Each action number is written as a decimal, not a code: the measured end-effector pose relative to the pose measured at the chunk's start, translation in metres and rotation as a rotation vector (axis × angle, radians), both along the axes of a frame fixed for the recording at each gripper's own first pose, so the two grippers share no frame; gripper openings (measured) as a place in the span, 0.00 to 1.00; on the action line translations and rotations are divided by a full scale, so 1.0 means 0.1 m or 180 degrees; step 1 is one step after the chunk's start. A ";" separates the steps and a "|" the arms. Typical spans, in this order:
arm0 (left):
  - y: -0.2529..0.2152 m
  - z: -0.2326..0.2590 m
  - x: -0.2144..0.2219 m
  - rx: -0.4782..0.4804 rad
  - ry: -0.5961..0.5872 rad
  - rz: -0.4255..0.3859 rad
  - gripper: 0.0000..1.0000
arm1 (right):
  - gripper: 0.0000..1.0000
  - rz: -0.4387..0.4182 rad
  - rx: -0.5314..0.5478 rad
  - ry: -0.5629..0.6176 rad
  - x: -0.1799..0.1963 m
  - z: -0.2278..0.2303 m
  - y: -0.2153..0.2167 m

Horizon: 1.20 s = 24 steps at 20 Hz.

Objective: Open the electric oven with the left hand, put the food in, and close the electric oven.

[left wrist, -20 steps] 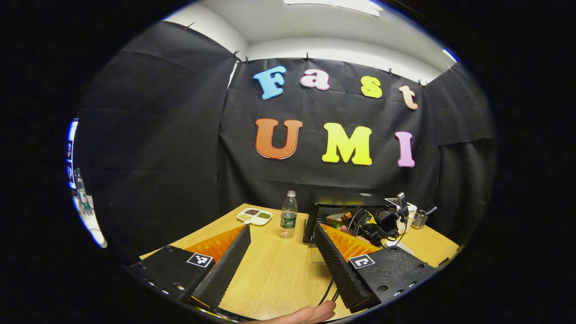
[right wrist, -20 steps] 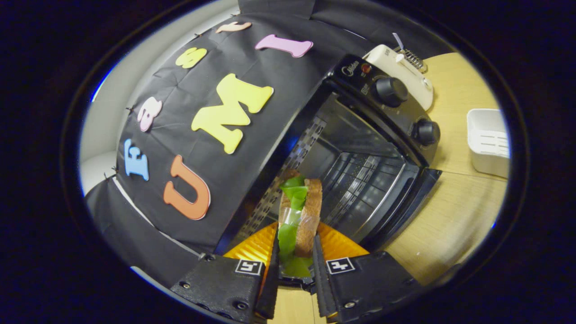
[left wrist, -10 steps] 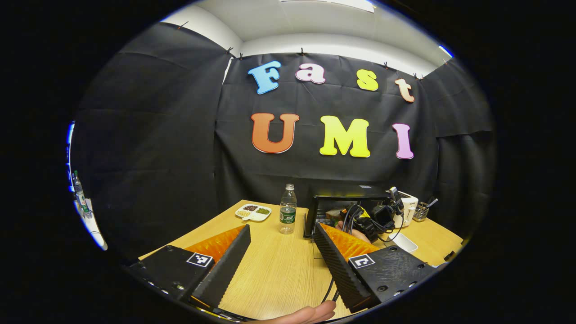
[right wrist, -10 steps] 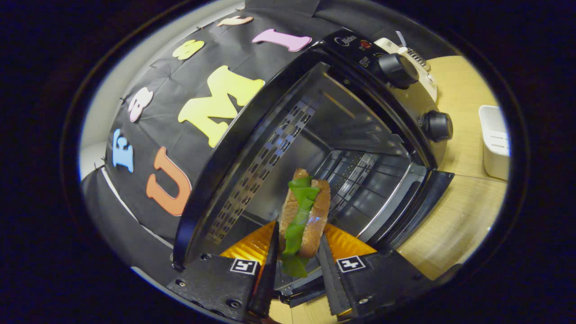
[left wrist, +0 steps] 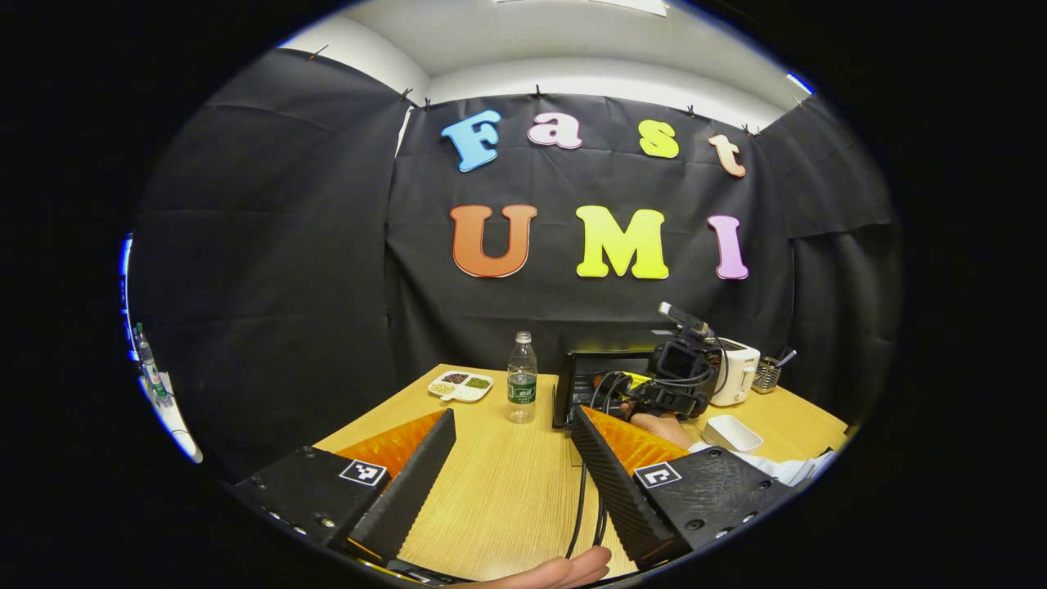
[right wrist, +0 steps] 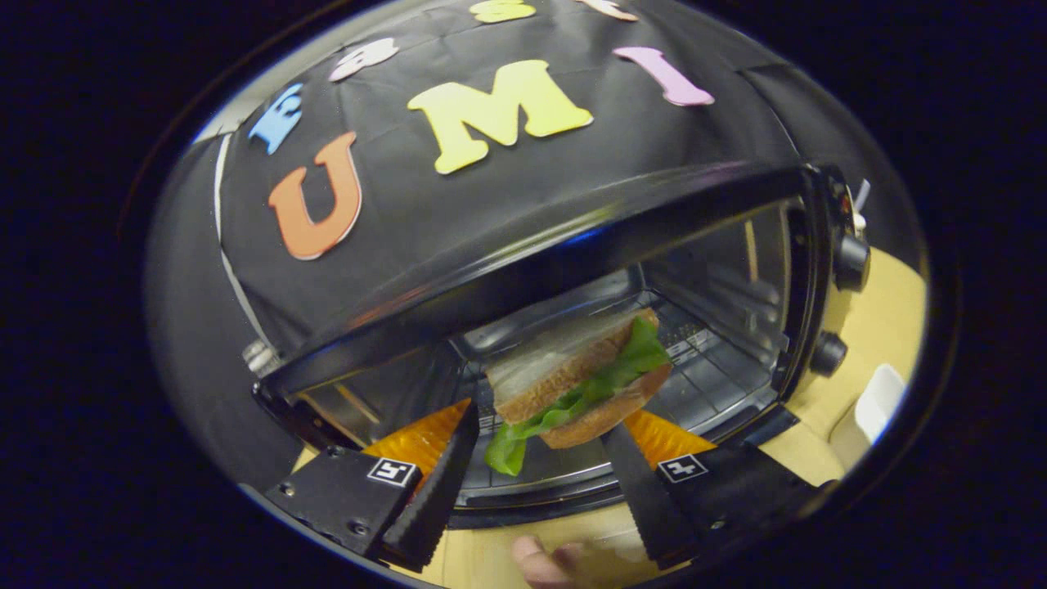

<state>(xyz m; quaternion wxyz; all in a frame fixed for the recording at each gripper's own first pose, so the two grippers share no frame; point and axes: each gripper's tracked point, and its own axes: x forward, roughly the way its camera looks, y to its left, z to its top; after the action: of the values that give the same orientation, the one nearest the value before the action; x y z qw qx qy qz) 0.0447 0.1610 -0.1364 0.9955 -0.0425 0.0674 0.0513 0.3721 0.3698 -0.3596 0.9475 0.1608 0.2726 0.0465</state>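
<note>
The black electric oven (right wrist: 458, 270) stands open, its door (right wrist: 540, 501) folded down toward me. A sandwich (right wrist: 572, 372) of brown bread and green lettuce lies flat on the wire rack just inside the mouth. My right gripper (right wrist: 541, 424) is open at the oven mouth, one finger on each side of the sandwich and apart from it. In the left gripper view, my left gripper (left wrist: 509, 421) hangs open over the wooden table (left wrist: 507, 491), well back from the oven (left wrist: 593, 368). The other gripper (left wrist: 679, 372) and the hand holding it are at the oven's front.
A water bottle (left wrist: 521, 376) and a small divided dish (left wrist: 462, 384) stand left of the oven. A white appliance (left wrist: 736, 370), a utensil holder (left wrist: 767, 375) and a white tray (left wrist: 732, 432) sit to its right. Two knobs (right wrist: 851, 262) are on the oven's right panel. Cables (left wrist: 582, 507) trail across the table.
My right gripper rolled level, moved up to the oven mouth and opened. The sandwich went from upright between the fingers to flat on the rack. The left gripper barely moved.
</note>
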 end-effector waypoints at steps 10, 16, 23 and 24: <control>-0.01 0.07 -0.04 0.0228 -0.0074 -0.0037 0.94 | 0.95 0.0613 -0.0893 0.0622 -0.20 -0.17 -0.03; -0.08 0.16 -0.08 0.0293 -0.0114 -0.0131 0.94 | 0.95 0.0835 -0.0602 0.0891 -0.63 0.05 -0.04; -0.11 0.12 0.02 0.0260 0.0009 -0.0073 0.97 | 0.95 0.0838 -0.0528 0.0309 -1.05 0.92 -0.42; -0.14 0.10 0.03 0.0263 0.0026 -0.0086 0.97 | 0.95 0.0825 -0.0543 0.0234 -1.13 1.03 -0.53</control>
<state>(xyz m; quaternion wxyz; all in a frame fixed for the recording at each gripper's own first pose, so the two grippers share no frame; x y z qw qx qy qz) 0.0481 0.1470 -0.1264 0.9967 -0.0003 0.0698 0.0408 0.2590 0.3165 -0.2561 0.9331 0.0448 0.3286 0.1390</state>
